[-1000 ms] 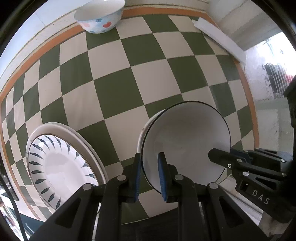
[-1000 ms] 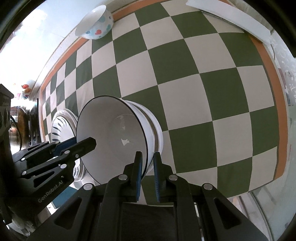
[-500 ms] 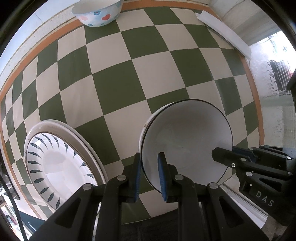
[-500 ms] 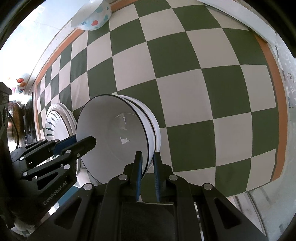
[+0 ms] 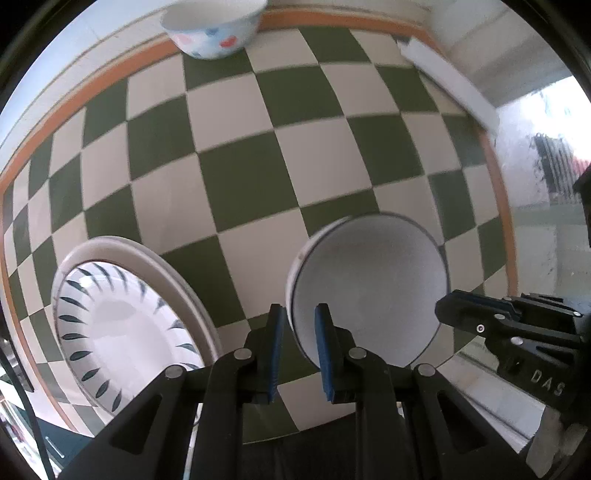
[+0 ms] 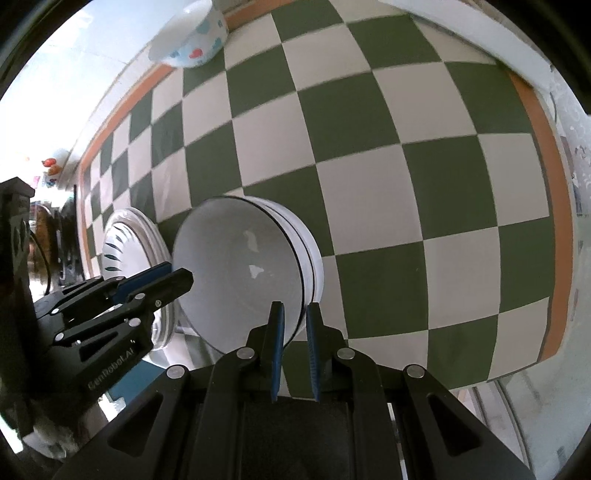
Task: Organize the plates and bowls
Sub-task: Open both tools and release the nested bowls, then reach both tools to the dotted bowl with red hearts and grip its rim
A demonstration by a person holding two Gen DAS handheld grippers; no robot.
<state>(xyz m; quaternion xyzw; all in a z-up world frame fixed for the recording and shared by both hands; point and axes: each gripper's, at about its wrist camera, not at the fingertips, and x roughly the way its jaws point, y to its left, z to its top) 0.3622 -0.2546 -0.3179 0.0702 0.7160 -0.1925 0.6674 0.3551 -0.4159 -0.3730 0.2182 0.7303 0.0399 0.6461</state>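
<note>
A stack of white bowls with thin dark rims (image 5: 373, 291) (image 6: 236, 280) stands on the green-and-white checkered cloth. My left gripper (image 5: 298, 325) grips the stack's left rim between its blue pads. My right gripper (image 6: 295, 325) grips the opposite rim. Each gripper shows in the other's view. A stack of white plates with dark leaf marks (image 5: 122, 325) (image 6: 129, 254) lies just left of the bowls. A white bowl with red and blue hearts (image 5: 212, 27) (image 6: 188, 40) sits at the far edge of the cloth.
The checkered cloth (image 5: 240, 184) has an orange border. A long white strip (image 5: 447, 77) lies along the far right edge. The table's near edge runs just under both grippers.
Both grippers and the bowl stack between them have shifted slightly away from me, toward the heart bowl; the view is a little blurred. The grip on the rims is unchanged.
</note>
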